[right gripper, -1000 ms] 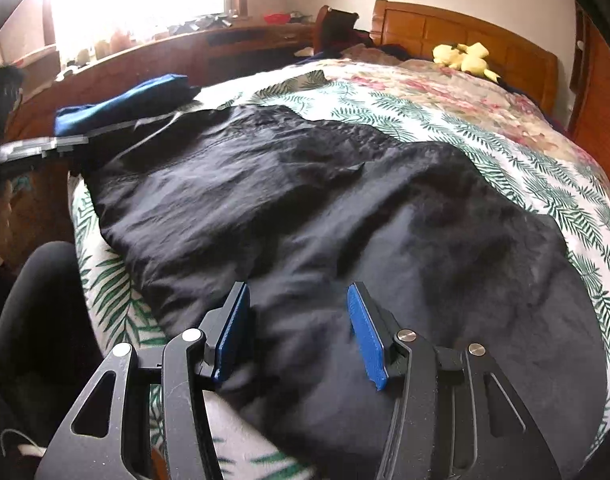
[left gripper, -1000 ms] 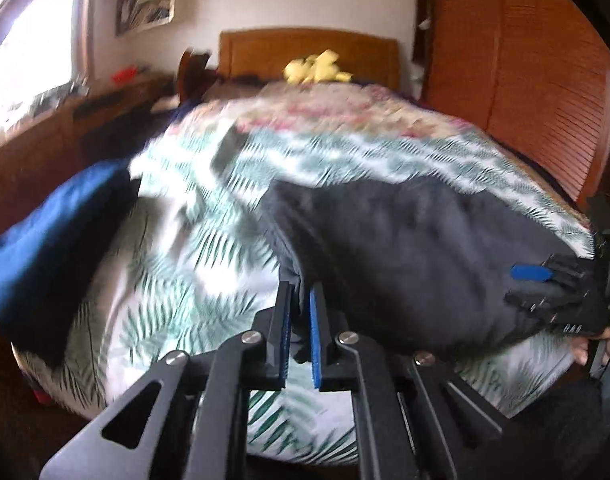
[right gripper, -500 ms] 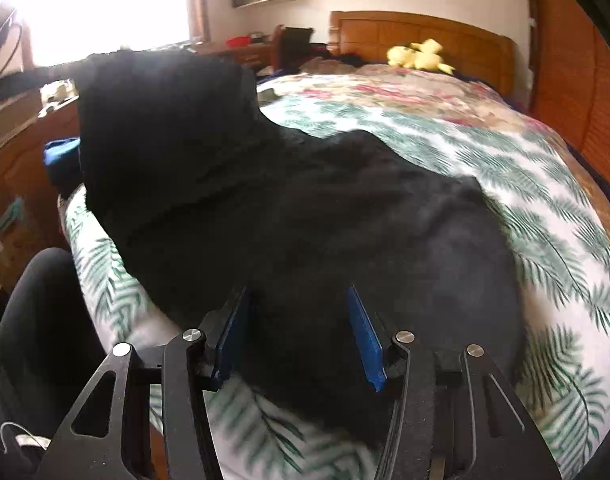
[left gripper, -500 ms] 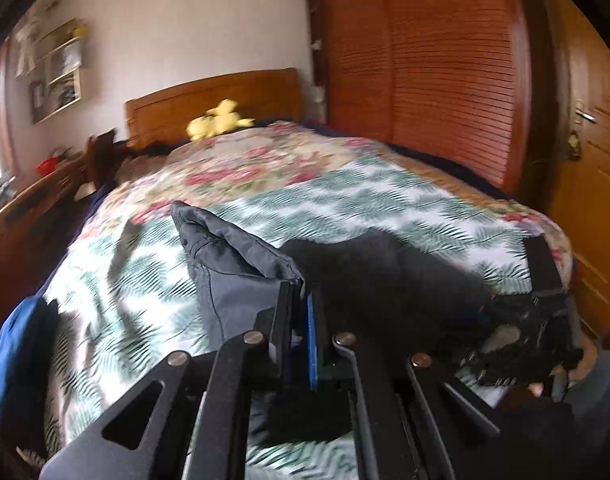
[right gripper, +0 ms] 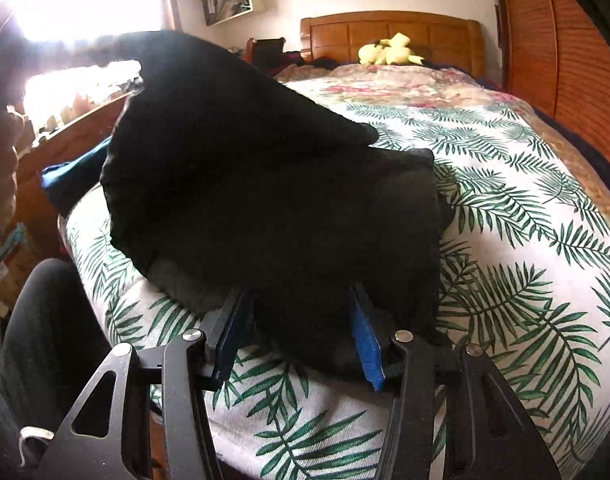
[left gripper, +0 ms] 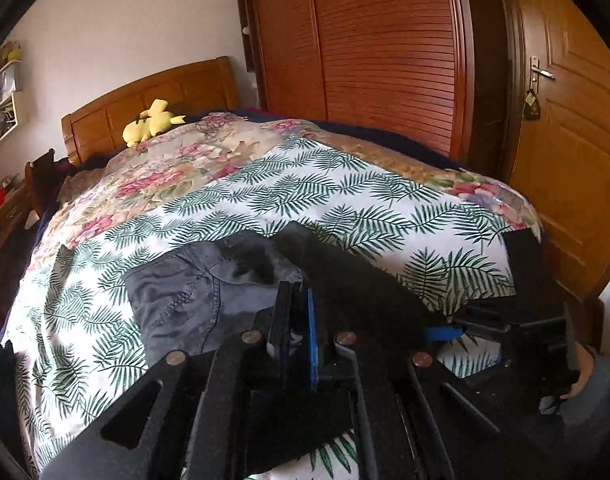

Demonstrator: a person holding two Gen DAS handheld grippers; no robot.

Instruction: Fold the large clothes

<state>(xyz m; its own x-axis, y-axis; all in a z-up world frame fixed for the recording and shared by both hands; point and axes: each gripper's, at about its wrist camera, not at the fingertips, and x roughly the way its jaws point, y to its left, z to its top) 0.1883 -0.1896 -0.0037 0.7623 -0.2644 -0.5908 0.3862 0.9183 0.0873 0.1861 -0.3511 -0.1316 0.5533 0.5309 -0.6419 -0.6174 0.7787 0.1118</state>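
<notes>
free: leaf-print bedspread [right gripper: 525,208] beyond garment | blocked: raised black garment [right gripper: 233,152] left, wardrobe [left gripper: 385,52] right

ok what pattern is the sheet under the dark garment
Green fern leaves on white on the sheet; clearest in the right wrist view.

The garment [right gripper: 273,200] lies on the bed [right gripper: 525,240] at centre frame in the right wrist view, its left part lifted toward the upper left. A plush toy [right gripper: 389,54] sits behind it before the headboard [right gripper: 393,32], with a wardrobe [left gripper: 385,48] at upper right in the left wrist view.
</notes>
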